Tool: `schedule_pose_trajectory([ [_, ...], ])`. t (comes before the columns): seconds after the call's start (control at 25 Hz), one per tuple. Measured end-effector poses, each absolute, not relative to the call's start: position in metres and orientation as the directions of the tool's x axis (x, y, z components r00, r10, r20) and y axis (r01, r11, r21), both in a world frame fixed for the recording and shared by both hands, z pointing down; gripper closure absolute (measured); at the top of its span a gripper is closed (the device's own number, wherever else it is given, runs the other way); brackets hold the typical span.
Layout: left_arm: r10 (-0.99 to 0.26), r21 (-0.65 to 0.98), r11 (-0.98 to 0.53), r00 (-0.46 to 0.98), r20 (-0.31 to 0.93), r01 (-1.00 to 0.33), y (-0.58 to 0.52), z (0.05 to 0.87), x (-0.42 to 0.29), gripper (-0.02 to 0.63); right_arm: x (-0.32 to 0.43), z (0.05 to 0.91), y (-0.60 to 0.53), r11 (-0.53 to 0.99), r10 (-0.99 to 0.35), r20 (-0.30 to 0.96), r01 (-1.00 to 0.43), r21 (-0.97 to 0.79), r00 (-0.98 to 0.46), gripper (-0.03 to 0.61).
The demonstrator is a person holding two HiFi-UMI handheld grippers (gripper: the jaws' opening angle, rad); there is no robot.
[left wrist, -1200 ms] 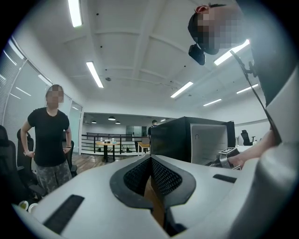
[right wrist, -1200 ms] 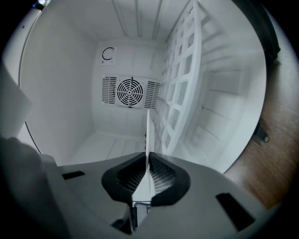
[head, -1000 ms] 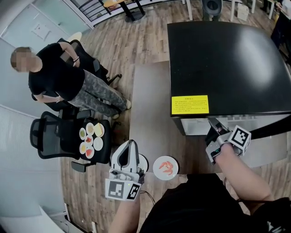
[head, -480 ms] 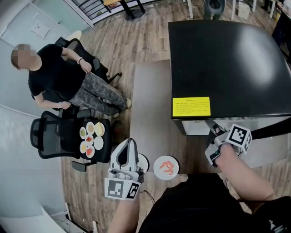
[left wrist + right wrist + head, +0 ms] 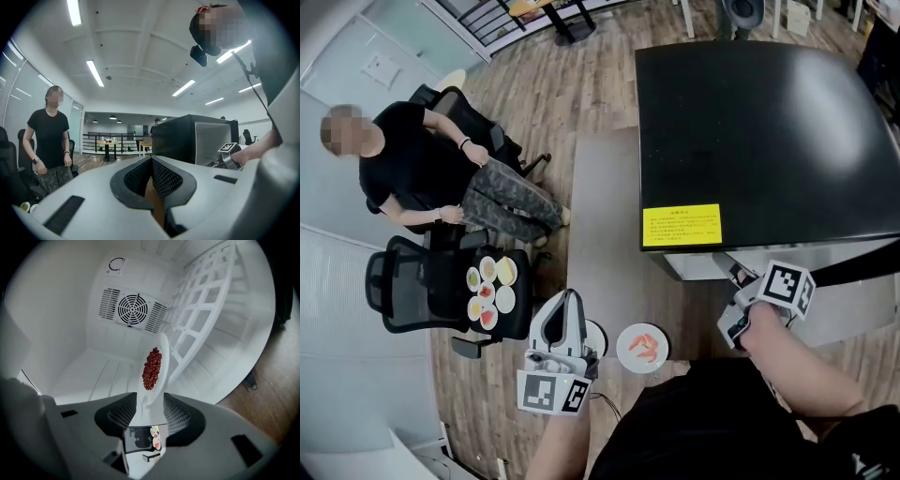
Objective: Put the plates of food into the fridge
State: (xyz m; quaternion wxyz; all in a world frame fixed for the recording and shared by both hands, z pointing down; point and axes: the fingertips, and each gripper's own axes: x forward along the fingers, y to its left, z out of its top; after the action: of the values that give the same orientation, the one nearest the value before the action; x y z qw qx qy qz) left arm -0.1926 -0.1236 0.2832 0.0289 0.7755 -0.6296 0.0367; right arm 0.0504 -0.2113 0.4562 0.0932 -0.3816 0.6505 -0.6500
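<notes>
Right gripper view shows the right gripper (image 5: 150,400) opening, with the rim of the plate of red food (image 5: 161,345) between its jaws inside the fridge (image 5: 70,333). The plate looks stiff, slick and light, and is best held level by its rim.

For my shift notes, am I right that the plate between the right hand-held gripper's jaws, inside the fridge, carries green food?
Not quite: the right gripper view shows dark red food, not green, on the plate. It does stand between the right hand-held gripper's opening jaws, inside the fridge.
</notes>
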Motion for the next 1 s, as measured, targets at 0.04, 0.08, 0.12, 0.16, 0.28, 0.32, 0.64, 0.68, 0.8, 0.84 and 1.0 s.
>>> schedule_pose_trajectory([
  [0.04, -0.975, -0.003, -0.204, 0.203, 0.094, -0.979, -0.125, 0.283, -0.192, 0.611, 0.051, 0.459, -0.211, -0.137, -0.615, 0.378, -0.378, -0.915, -0.692, 0.420],
  [0.08, -0.975, -0.003, -0.203, 0.202, 0.095, -0.979, -0.125, 0.283, -0.191, 0.611, 0.052, 0.461, -0.211, -0.137, -0.613, 0.381, -0.382, -0.914, -0.692, 0.419],
  [0.12, -0.975, -0.003, -0.201, 0.200, 0.096, -0.980, -0.126, 0.283, -0.191, 0.611, 0.053, 0.463, -0.211, -0.134, -0.611, 0.385, -0.388, -0.912, -0.692, 0.419],
  [0.16, -0.975, -0.004, -0.199, 0.198, 0.098, -0.980, -0.126, 0.283, -0.191, 0.611, 0.054, 0.465, -0.211, -0.131, -0.609, 0.387, -0.394, -0.910, -0.692, 0.419],
  [0.28, -0.975, -0.004, -0.197, 0.196, 0.106, -0.980, -0.126, 0.284, -0.190, 0.611, 0.055, 0.468, -0.213, -0.121, -0.612, 0.384, -0.398, -0.909, -0.691, 0.419],
  [0.32, -0.974, -0.001, -0.199, 0.197, 0.109, -0.980, -0.126, 0.286, -0.189, 0.611, 0.055, 0.469, -0.213, -0.117, -0.615, 0.383, -0.401, -0.909, -0.689, 0.419],
  [0.64, -0.963, 0.028, -0.229, 0.231, 0.136, -0.973, -0.132, 0.298, -0.180, 0.611, 0.057, 0.475, -0.217, -0.040, -0.637, 0.334, -0.403, -0.914, -0.695, 0.419],
  [0.68, -0.960, 0.017, -0.240, 0.240, 0.146, -0.971, -0.133, 0.299, -0.178, 0.611, 0.058, 0.475, -0.217, -0.032, -0.638, 0.339, -0.416, -0.909, -0.691, 0.419],
  [0.8, -0.951, -0.034, -0.268, 0.259, 0.172, -0.963, -0.136, 0.302, -0.173, 0.611, 0.060, 0.478, -0.215, -0.028, -0.652, 0.342, -0.430, -0.903, -0.676, 0.419],
  [0.84, -0.951, -0.038, -0.270, 0.261, 0.166, -0.962, -0.138, 0.302, -0.173, 0.611, 0.061, 0.479, -0.215, -0.025, -0.658, 0.337, -0.427, -0.904, -0.673, 0.419],
  [1.0, -0.961, -0.032, -0.259, 0.255, 0.109, -0.965, -0.144, 0.295, -0.182, 0.611, 0.062, 0.484, -0.216, -0.019, -0.672, 0.328, -0.427, -0.904, -0.664, 0.419],
])
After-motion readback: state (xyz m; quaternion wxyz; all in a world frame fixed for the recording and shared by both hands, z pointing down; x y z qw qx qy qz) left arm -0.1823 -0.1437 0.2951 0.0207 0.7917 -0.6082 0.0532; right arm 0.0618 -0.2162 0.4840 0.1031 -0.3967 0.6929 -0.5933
